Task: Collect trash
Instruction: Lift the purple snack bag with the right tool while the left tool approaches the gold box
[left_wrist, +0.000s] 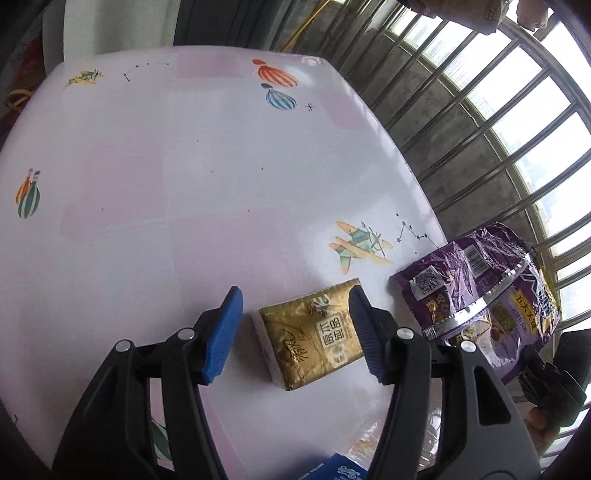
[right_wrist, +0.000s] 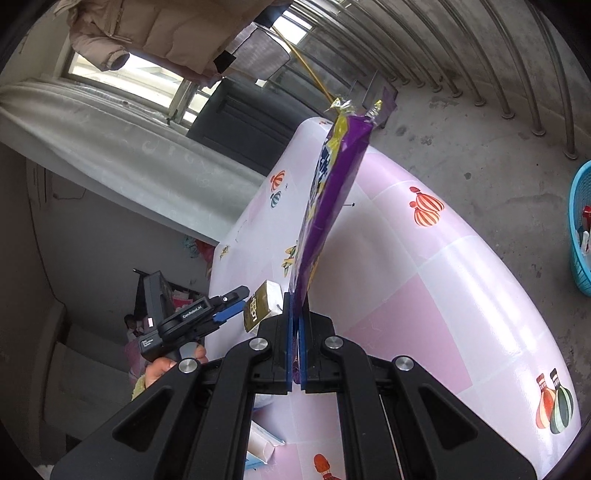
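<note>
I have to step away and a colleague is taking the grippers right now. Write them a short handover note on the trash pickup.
Right gripper: shut on the crinkled purple foil snack bag, held above the pink patterned table.
Left gripper: open, jaws either side of the small gold tissue packet lying on the table, not yet closed on it.
Blue plastic basket stands on the floor past the table edge, some items already inside.
Done: bag picked up.
Left: probably drop the bag in the basket, then grasp the gold packet.
</note>
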